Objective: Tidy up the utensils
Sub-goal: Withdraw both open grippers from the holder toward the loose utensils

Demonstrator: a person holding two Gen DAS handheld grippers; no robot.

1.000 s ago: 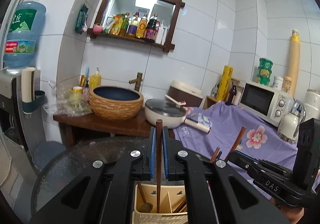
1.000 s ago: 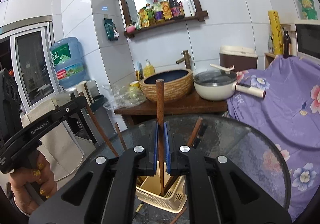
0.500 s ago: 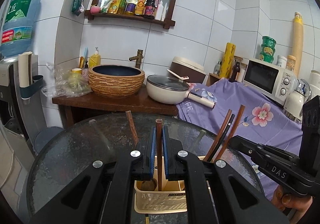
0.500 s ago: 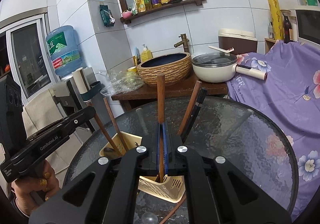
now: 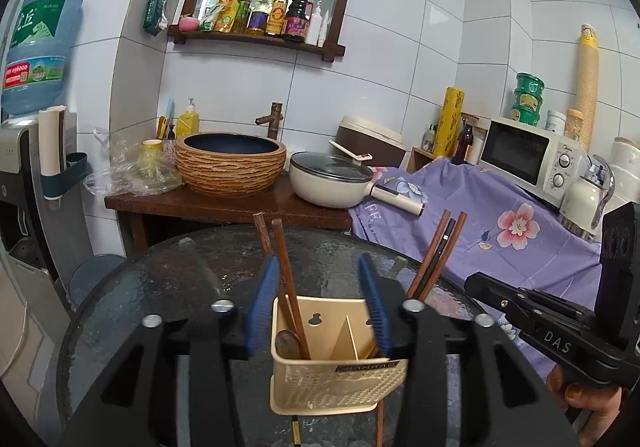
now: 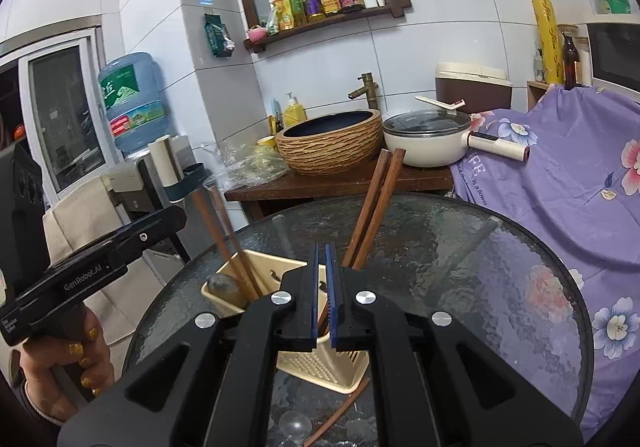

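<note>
1. A second before, my left gripper [image 5: 318, 297] had been clamped on a single brown chopstick above the cream utensil holder [image 5: 336, 379]. At this moment its jaws were opening, with nothing pressed between the blue pads. That chopstick [image 5: 289, 279] had dropped into the holder's left compartment and leaned beside another stick and a wooden spoon [image 5: 287, 343].
2. I took that as one utensil delivered on the left side.
3. My right gripper [image 6: 324, 295] had carried a stick upright in the earlier views. Now its pads stood nearly together, and I could see a sliver of brown stick low in the gap, so I judged it held.
4. The holder sat on the glass table [image 6: 500, 271], directly below and between the left gripper's spread fingers, and just under the right gripper's tips.
5. Two chopsticks [image 6: 376, 203] leaned out of the right compartment, just beyond the right gripper.
6. A loose chopstick [image 6: 340, 407] lay on the glass beside the holder's base, not yet sorted.
</note>
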